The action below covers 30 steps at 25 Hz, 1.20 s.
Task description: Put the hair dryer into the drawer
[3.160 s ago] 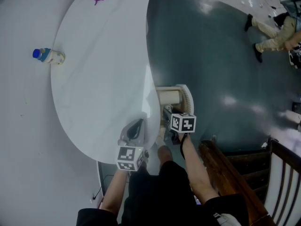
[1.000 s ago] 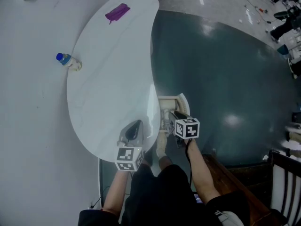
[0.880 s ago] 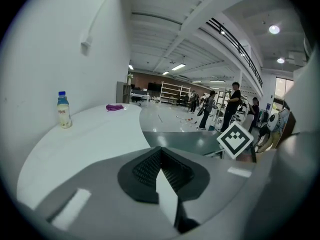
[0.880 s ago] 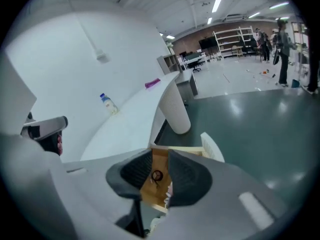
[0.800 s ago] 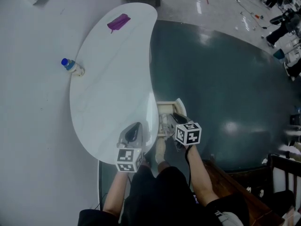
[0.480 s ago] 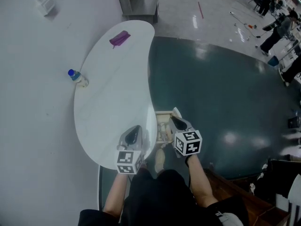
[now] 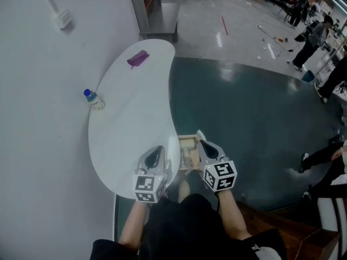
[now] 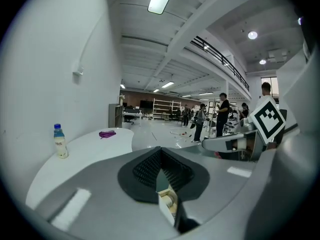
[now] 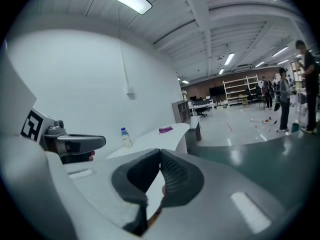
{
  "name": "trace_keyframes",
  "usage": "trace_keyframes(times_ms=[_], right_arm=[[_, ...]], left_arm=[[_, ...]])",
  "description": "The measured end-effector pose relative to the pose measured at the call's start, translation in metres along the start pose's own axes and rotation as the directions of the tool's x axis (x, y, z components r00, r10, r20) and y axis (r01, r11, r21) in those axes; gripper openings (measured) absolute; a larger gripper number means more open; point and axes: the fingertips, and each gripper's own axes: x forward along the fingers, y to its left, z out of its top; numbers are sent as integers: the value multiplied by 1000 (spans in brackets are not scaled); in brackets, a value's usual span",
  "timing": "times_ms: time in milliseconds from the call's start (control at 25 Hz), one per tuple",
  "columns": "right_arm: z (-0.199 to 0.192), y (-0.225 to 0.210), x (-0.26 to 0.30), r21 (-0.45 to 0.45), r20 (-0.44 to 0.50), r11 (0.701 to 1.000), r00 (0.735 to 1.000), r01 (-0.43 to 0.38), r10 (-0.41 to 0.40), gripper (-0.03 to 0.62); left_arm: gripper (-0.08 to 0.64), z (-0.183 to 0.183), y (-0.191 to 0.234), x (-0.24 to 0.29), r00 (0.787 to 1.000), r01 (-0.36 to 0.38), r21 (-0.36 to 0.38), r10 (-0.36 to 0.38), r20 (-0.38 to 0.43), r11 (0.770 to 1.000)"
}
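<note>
A small pale drawer (image 7: 186, 141) stands open under the near edge of the white table (image 7: 130, 118), and a pale object lies inside; I cannot make out its shape. My left gripper (image 7: 157, 148) hovers over the table's near end, shut and empty. Its own view shows its tips (image 8: 160, 151) meeting, with the drawer (image 8: 167, 200) glimpsed below them. My right gripper (image 7: 201, 138) is above the drawer's right side, raised clear of it, shut with nothing held. In the right gripper view the tips (image 9: 160, 154) touch.
A water bottle (image 7: 94, 98) stands at the table's left edge and a purple item (image 7: 138, 58) lies at its far end. A grey shelf unit (image 7: 154, 7) stands beyond. Teal floor (image 7: 244, 112) lies right of the table. People (image 7: 320, 42) stand far right.
Both grippers have risen. The right one lifted up out of the drawer and its jaws closed. The head view has tilted up, so more of the room shows.
</note>
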Motion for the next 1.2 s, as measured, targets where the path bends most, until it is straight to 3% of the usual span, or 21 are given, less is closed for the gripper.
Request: trace_keyframes(times_ms=[560, 1200], right_arm=[[16, 12, -54, -119, 106, 992, 994, 34, -21, 5], [14, 16, -53, -119, 102, 993, 995, 16, -3, 5]], left_arm=[[8, 4, -24, -26, 999, 13, 28, -14, 38, 1000], [8, 8, -28, -30, 999, 12, 40, -14, 44, 999]])
